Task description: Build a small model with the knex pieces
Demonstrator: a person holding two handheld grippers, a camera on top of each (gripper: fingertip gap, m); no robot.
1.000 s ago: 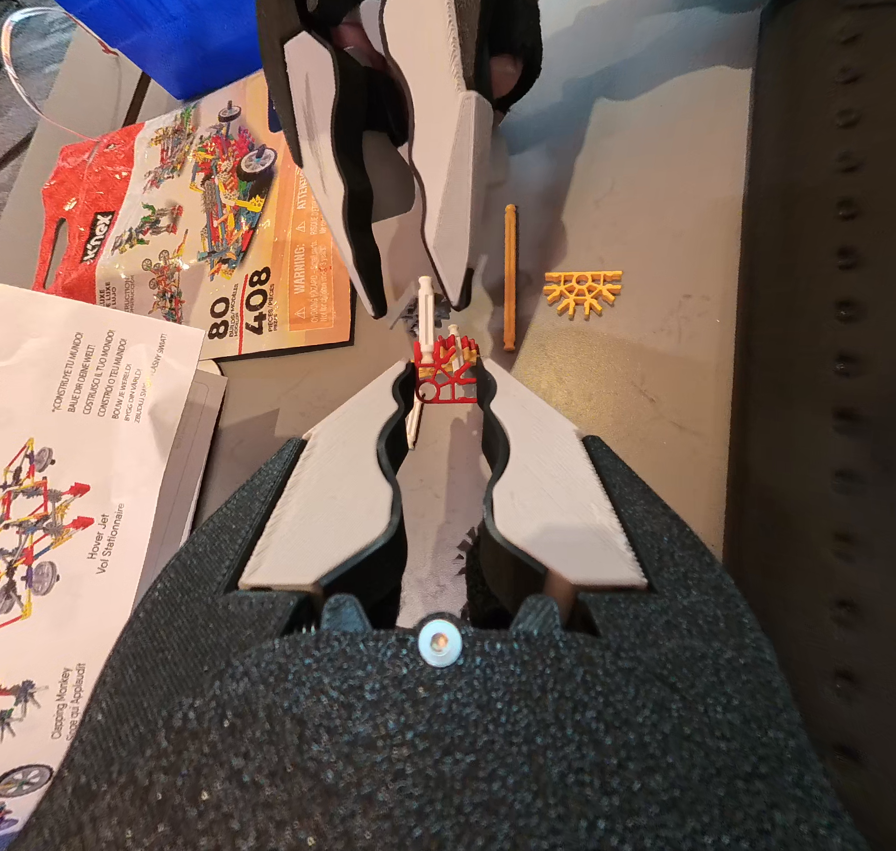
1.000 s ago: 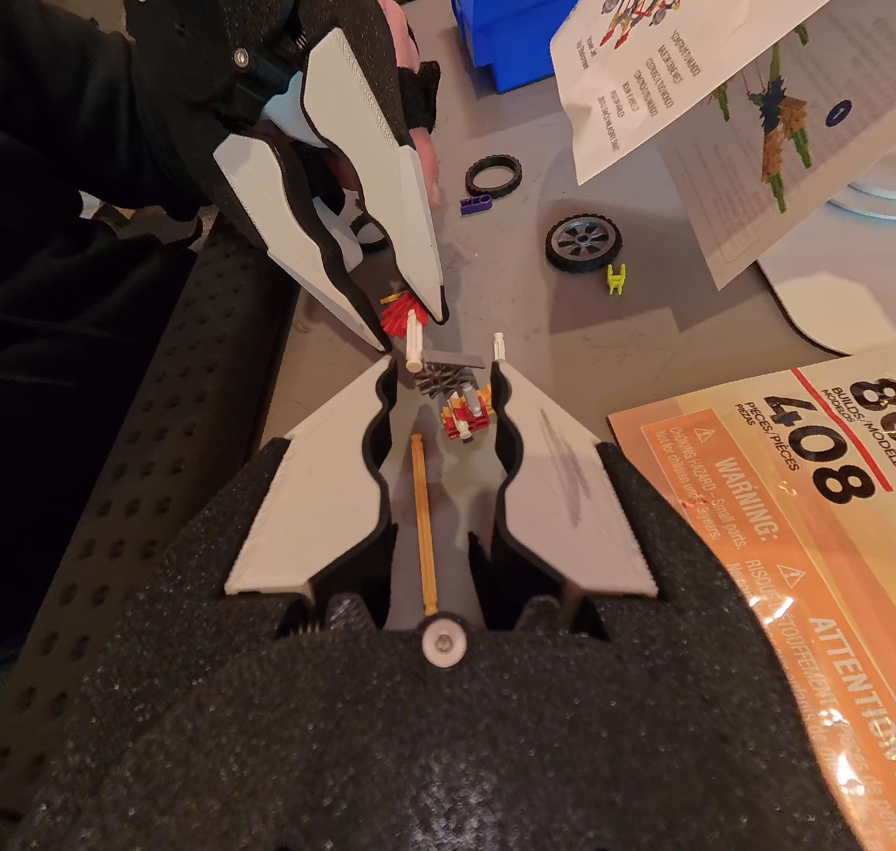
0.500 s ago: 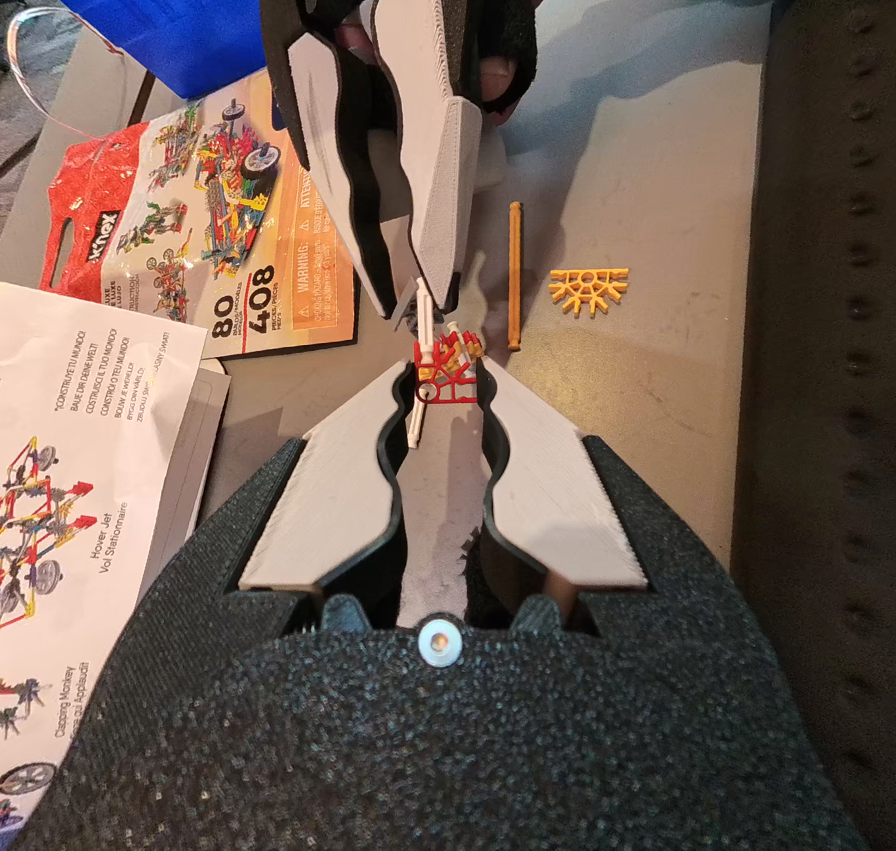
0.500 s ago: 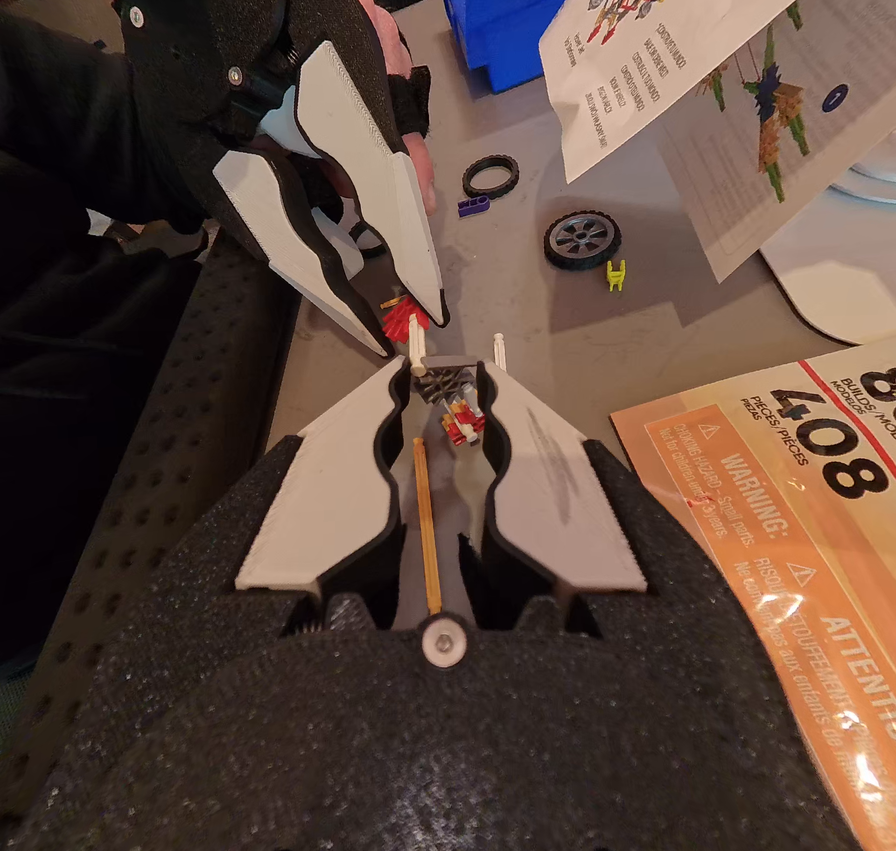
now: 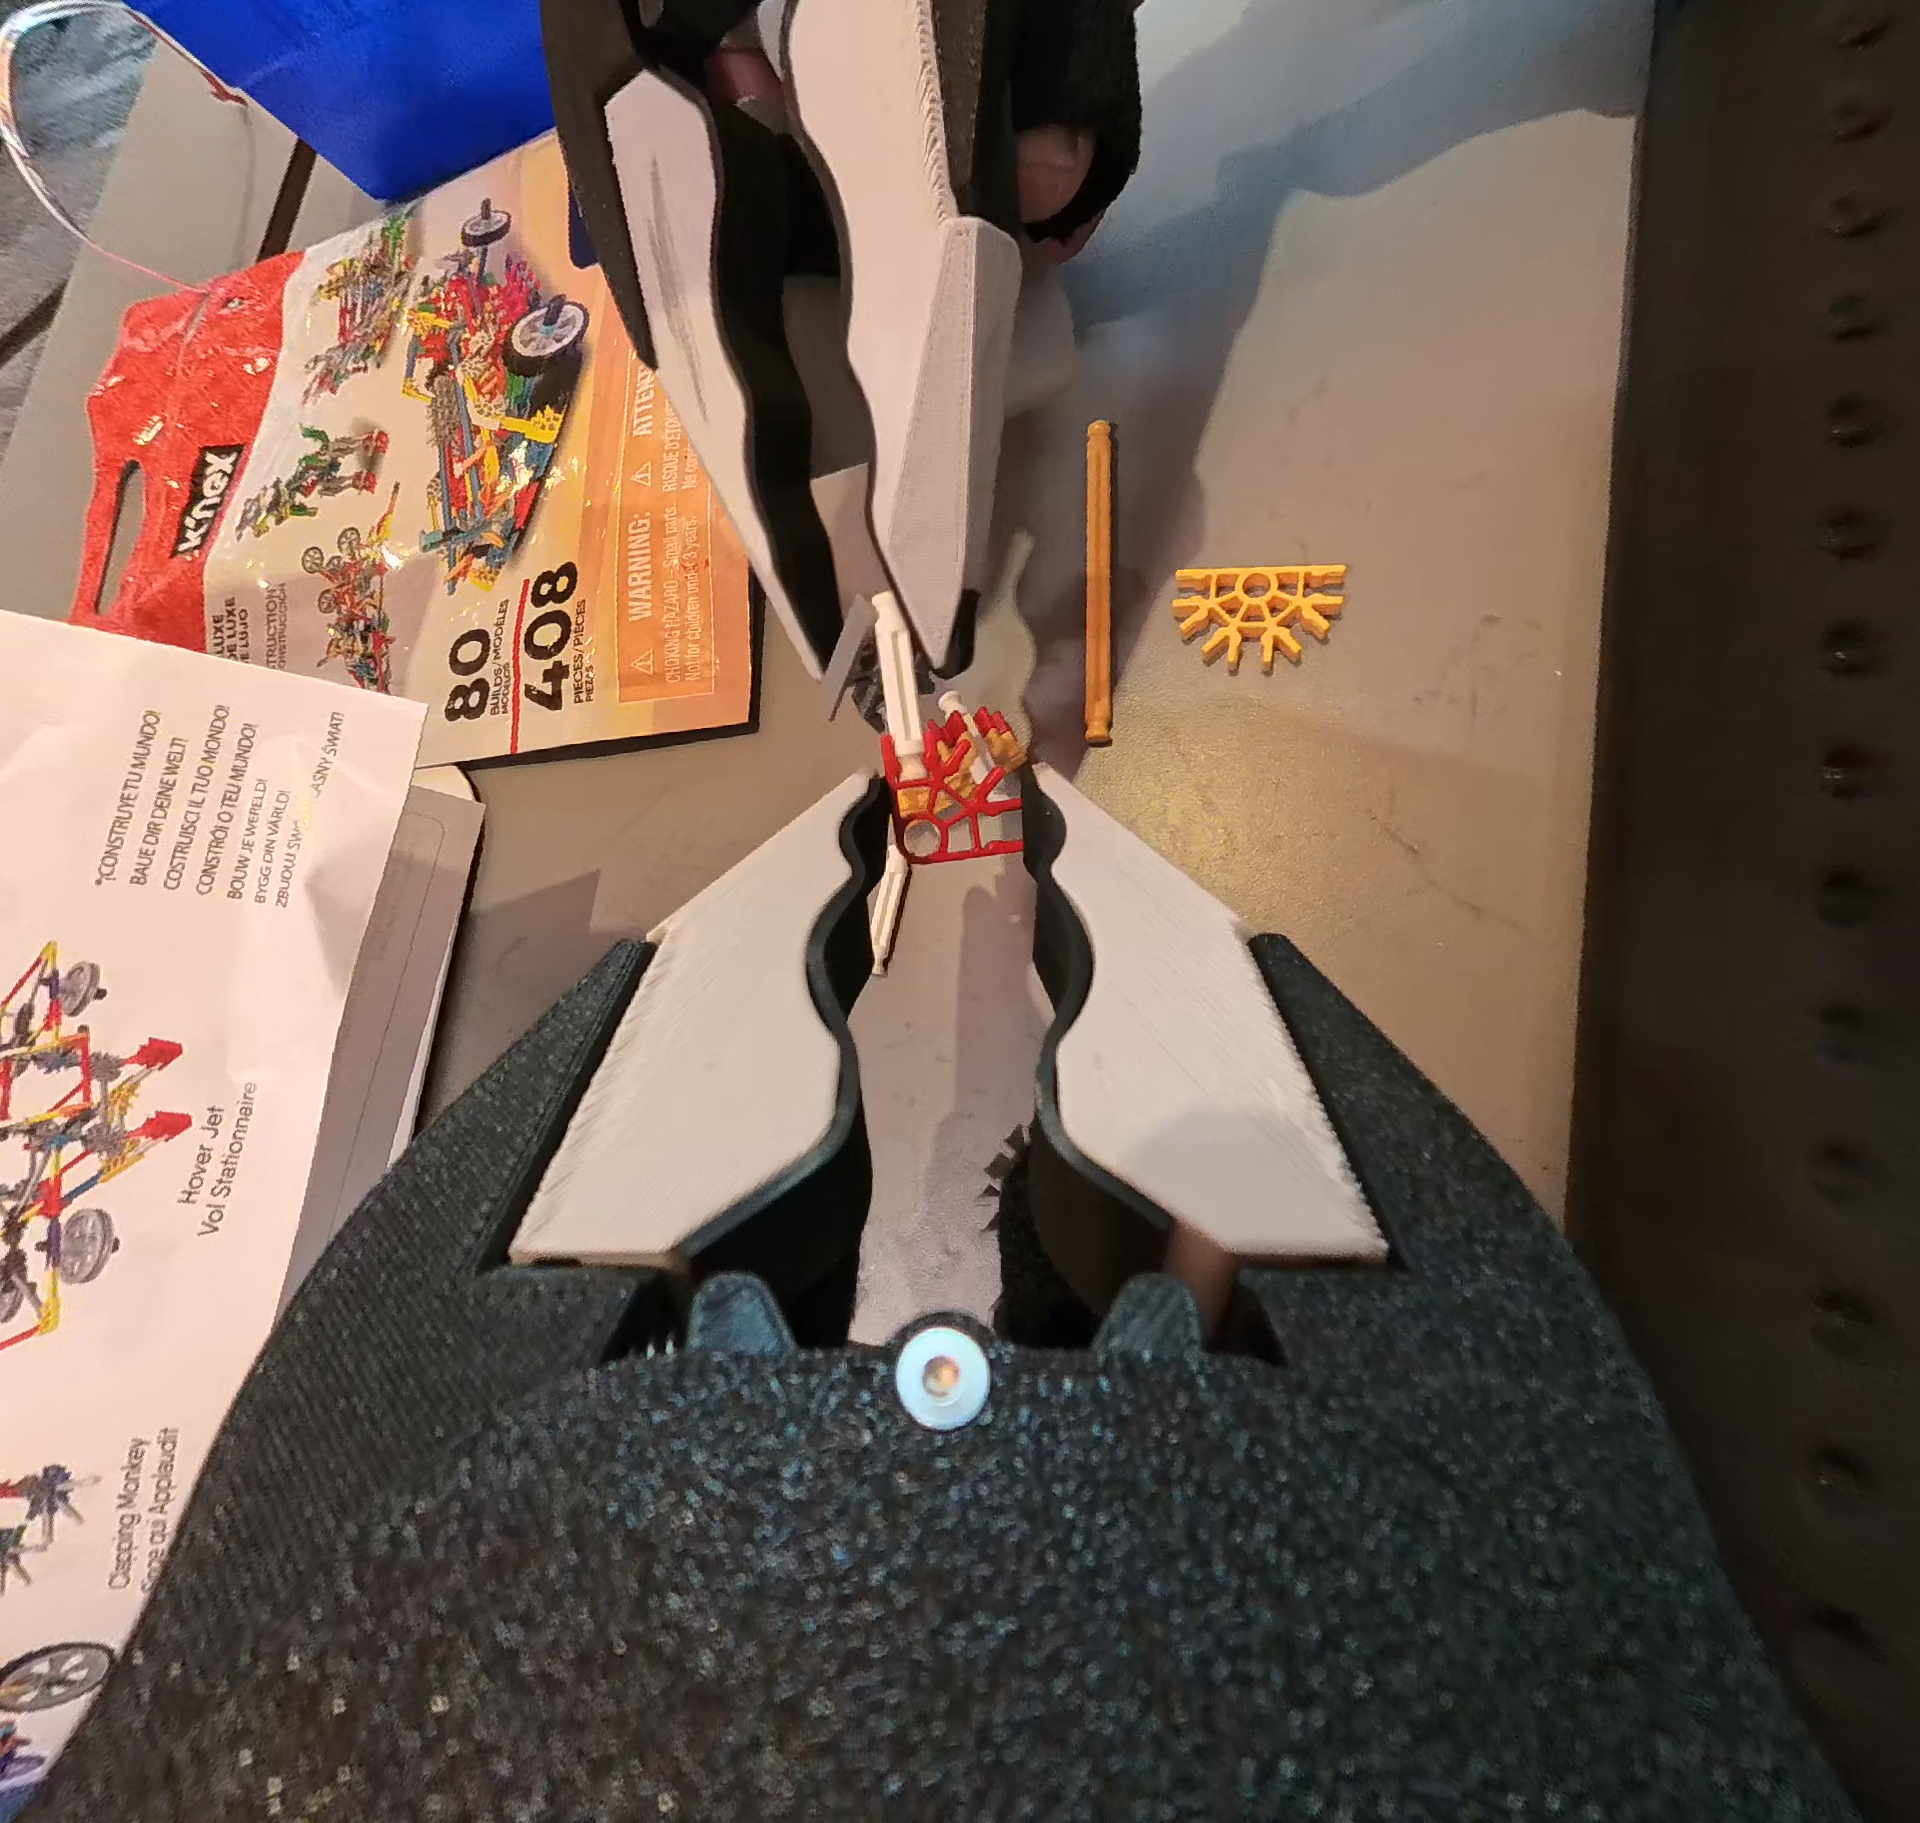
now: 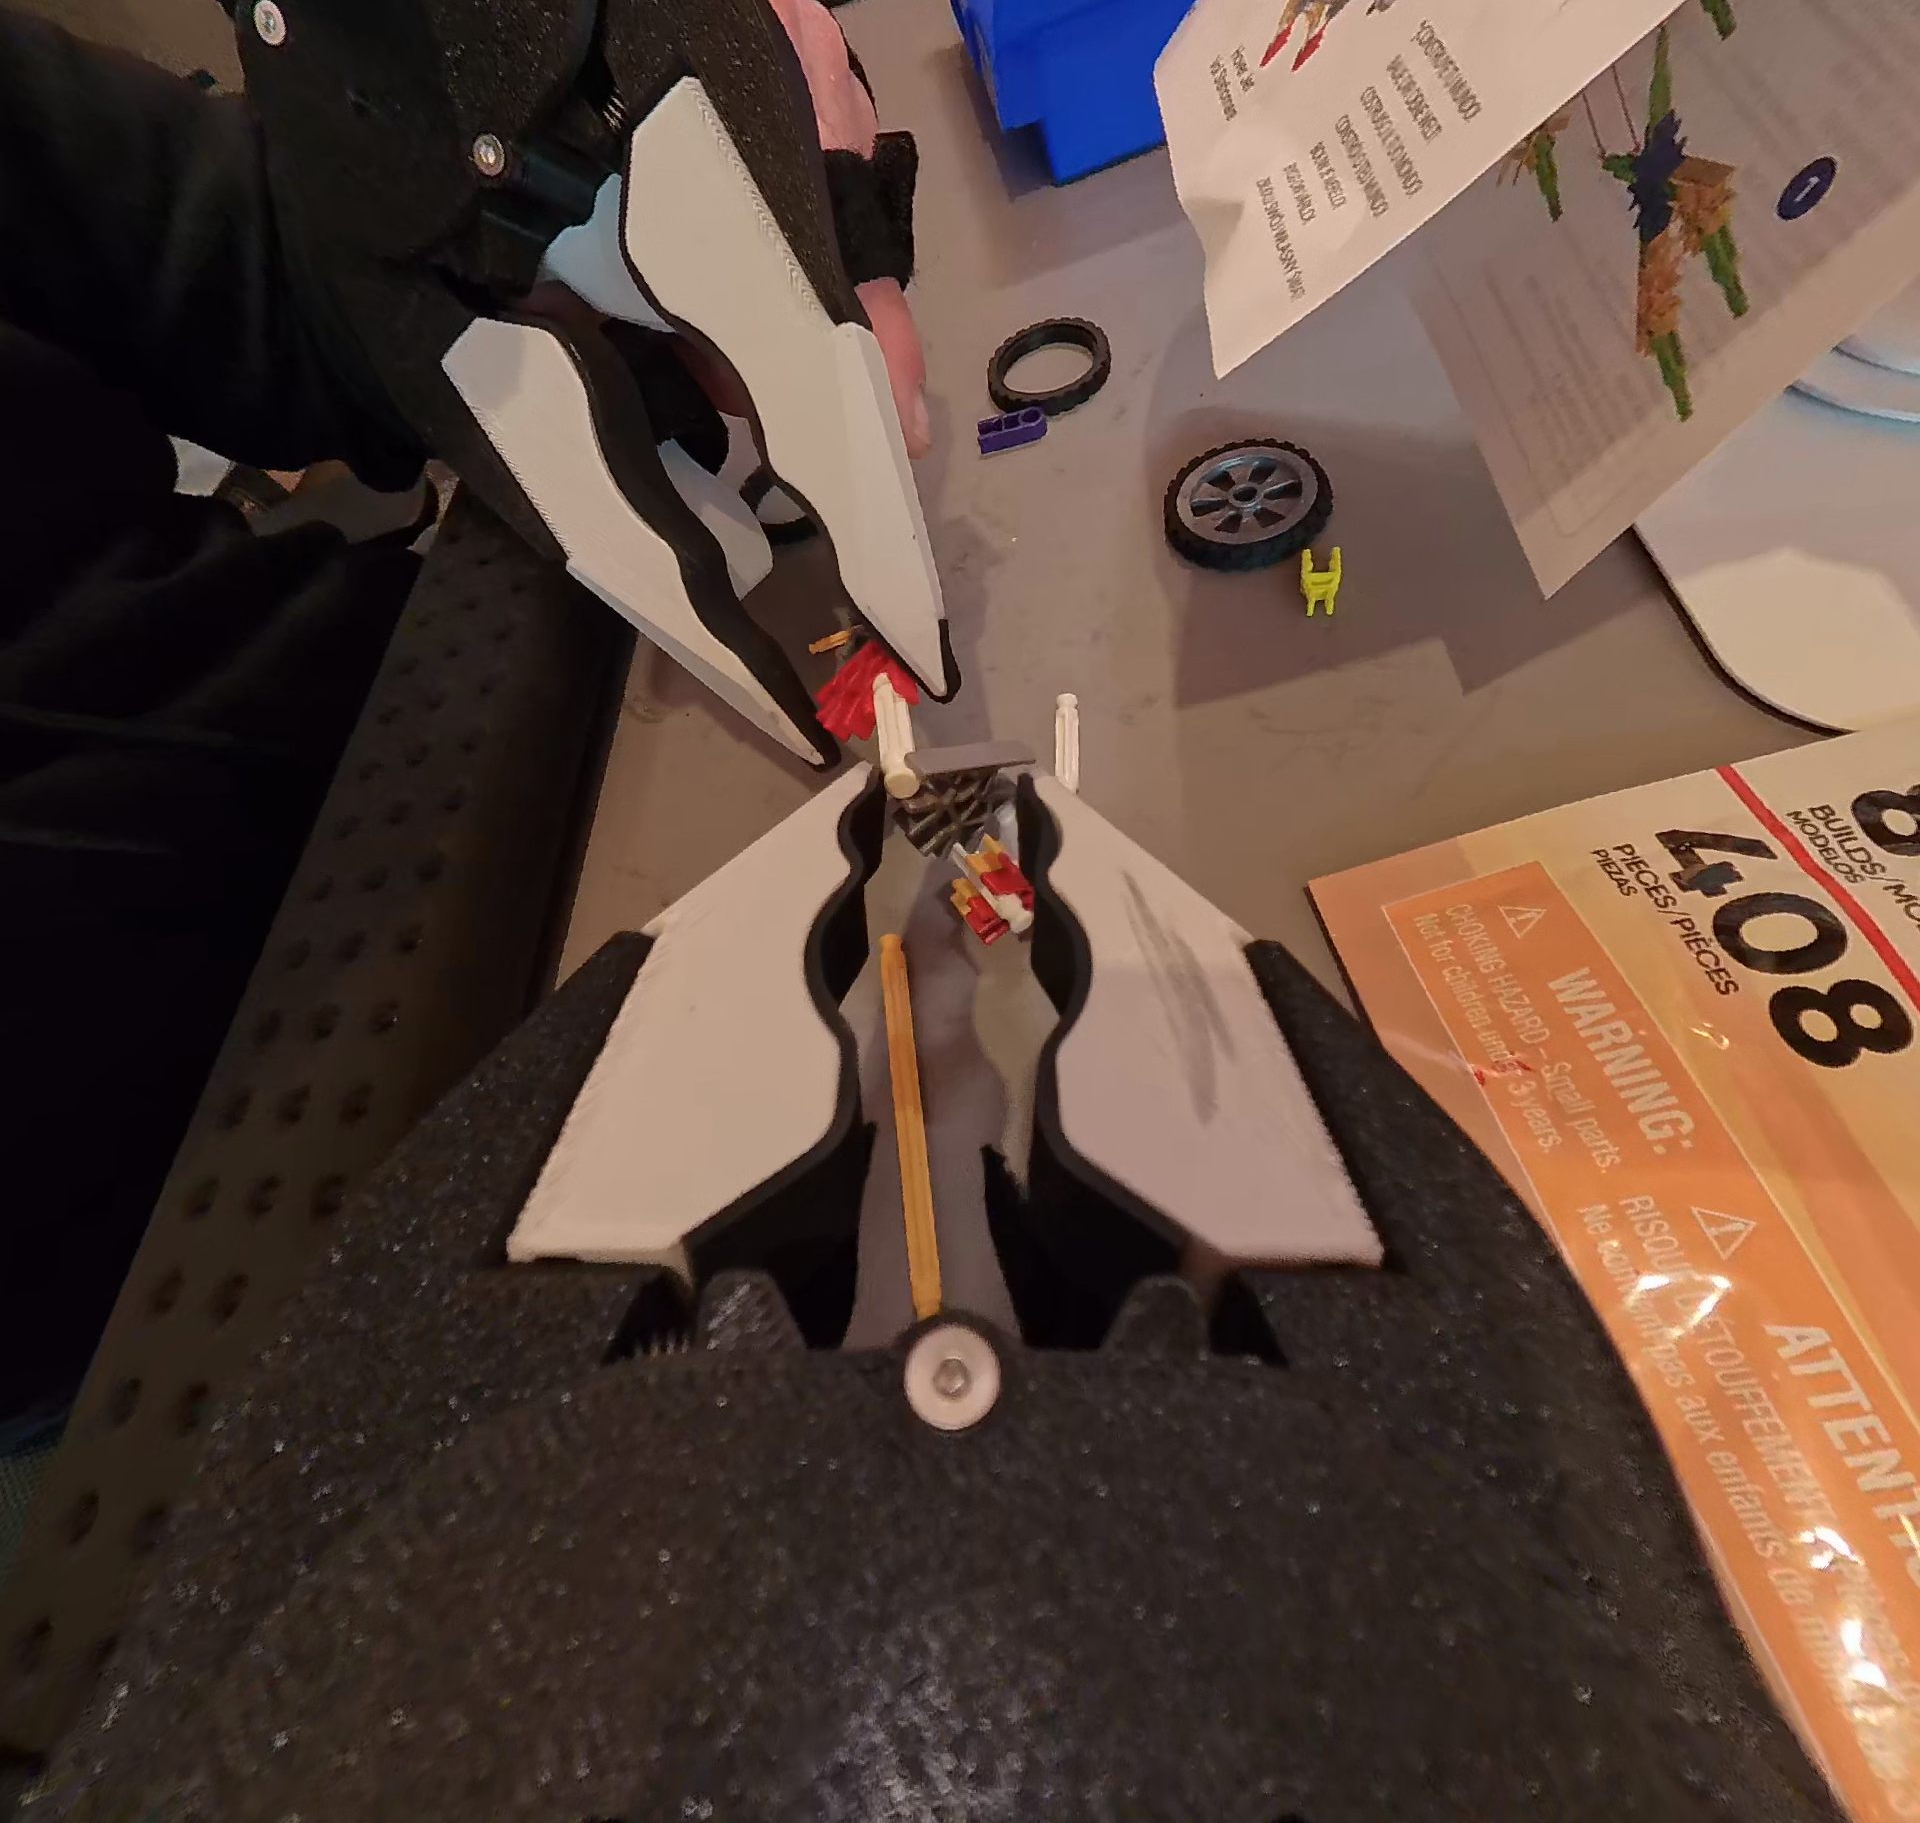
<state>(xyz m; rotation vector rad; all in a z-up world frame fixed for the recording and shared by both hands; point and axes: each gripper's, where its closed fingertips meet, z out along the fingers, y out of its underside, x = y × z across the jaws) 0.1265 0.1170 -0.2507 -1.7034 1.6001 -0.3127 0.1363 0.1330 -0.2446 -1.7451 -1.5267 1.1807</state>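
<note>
Grippers met tip to tip over a grey table (image 5: 1351,942). Left gripper (image 5: 954,799) was clamped on a red connector (image 5: 961,802) threaded with a white rod (image 5: 896,672). Right gripper (image 6: 948,805) was clamped on a grey connector (image 6: 951,812) at that rod's end. An orange rod (image 5: 1097,578) and a yellow connector (image 5: 1257,613) lay just beside them.
</note>
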